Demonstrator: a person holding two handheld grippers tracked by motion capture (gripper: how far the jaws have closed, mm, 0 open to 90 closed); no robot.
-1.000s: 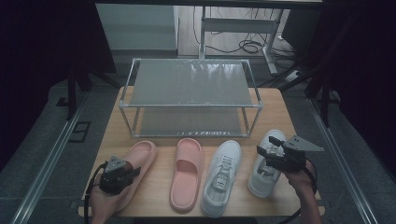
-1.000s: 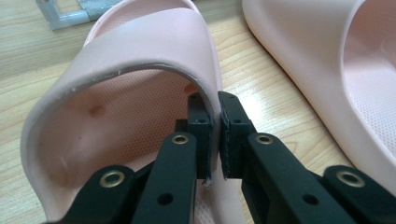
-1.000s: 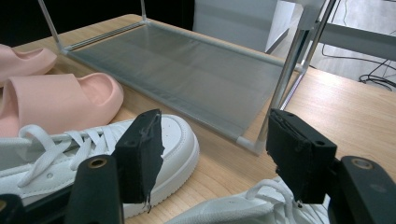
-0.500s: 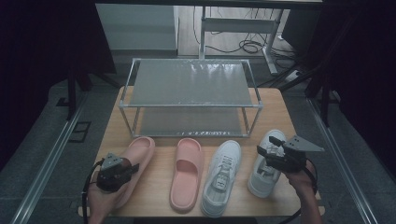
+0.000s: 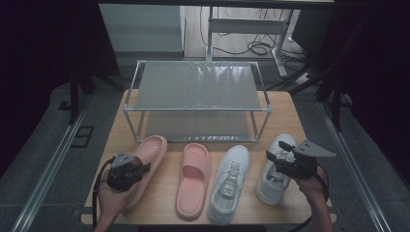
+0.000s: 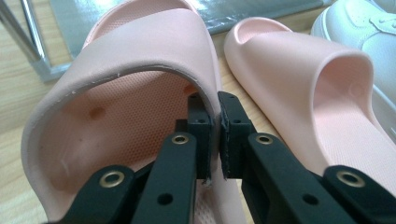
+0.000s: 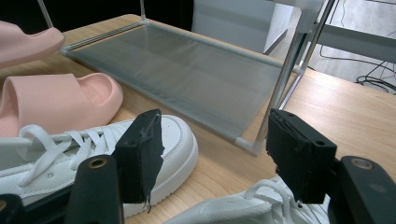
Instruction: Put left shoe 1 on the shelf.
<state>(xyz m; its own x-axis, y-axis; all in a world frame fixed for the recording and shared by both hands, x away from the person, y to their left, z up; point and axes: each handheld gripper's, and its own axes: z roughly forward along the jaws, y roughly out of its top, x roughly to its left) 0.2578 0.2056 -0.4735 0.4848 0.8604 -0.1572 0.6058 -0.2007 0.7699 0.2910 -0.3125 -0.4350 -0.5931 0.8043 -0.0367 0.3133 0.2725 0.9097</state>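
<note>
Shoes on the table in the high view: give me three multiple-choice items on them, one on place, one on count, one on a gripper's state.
1. Where does the two-tier rack stand relative to the row of shoes?
A. Behind it, farther from the person
B. Between the slippers
C. On top of the sneakers

2. How many pink slippers are there?
A. One
B. Two
C. Four

3. How do the left gripper's jaws stand?
A. Wide open above a sneaker
B. Shut on nothing
C. Shut on the strap of the left pink slipper

Answers:
1. A: the high view shows the rack beyond the shoes, toward the table's far edge.
2. B: the left pink slipper and the second pink slipper lie beside two white sneakers.
3. C: the left gripper view shows the strap's edge pinched between the jaws.
</note>
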